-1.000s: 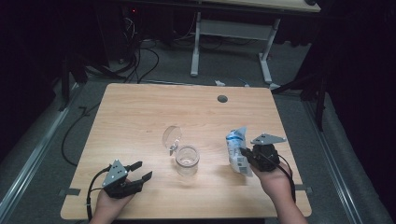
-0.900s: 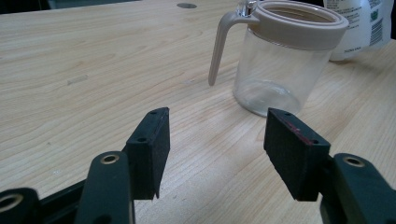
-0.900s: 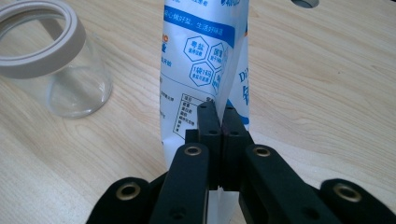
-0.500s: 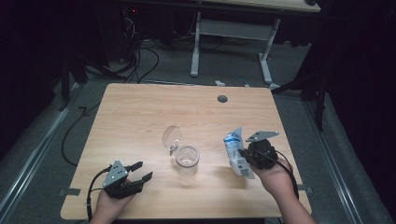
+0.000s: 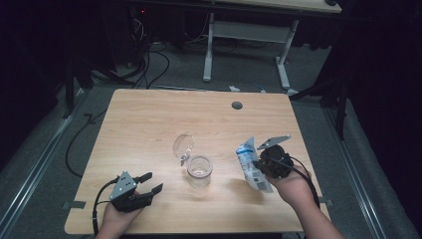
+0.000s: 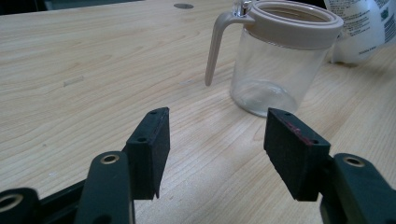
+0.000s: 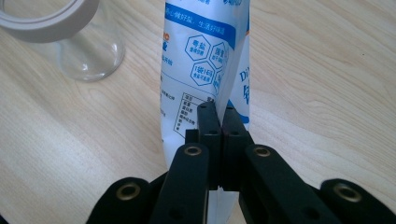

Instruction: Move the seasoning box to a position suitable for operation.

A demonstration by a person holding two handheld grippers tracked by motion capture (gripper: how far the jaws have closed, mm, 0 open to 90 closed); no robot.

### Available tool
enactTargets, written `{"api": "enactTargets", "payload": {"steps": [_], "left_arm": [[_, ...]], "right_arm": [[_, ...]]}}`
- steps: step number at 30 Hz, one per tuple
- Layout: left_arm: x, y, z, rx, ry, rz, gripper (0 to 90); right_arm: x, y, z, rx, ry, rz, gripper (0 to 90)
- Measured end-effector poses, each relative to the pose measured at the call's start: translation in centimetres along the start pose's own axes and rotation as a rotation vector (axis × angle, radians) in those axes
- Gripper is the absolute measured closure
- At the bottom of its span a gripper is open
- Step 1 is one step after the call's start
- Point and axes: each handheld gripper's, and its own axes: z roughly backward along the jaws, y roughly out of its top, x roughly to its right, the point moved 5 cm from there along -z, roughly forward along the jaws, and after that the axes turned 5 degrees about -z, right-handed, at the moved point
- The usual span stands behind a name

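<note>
On the right side of the wooden table [image 5: 149,124], my right gripper [image 5: 263,163] has its jaws pinched tight on the white and blue pouch [image 5: 251,164], holding it up off the wood with its printed face toward the middle of the table. Seen along my right gripper's own jaws, the pads are pressed together on a fold of the pouch [image 7: 205,60], which rises straight above them. Near the table's middle stands the clear glass jar [image 5: 199,171], upright, with a beige rim and handle; its round lid [image 5: 183,146] is tipped up behind it, toward the far side. The pouch is near the jar, to its right, and not touching it. My left gripper [image 5: 147,183] rests low at the near left corner, its jaws spread wide and nothing between them; along those jaws I see the jar [image 6: 275,60] ahead on the wood, apart from the pads.
</note>
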Motion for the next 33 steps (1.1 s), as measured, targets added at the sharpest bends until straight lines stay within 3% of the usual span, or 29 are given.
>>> {"api": "enactTargets", "payload": {"steps": [17,33], "left_arm": [[0.2,-0.2,0.0,-0.006,-0.008,-0.006,41.2],[1.3,-0.7,0.0,-0.022,-0.039,-0.018,41.0]], "right_arm": [[-0.8,0.7,0.1,-0.133,0.003,0.049,90.0],[-1.4,0.5,0.6,-0.207,0.004,0.075,90.0]]}}
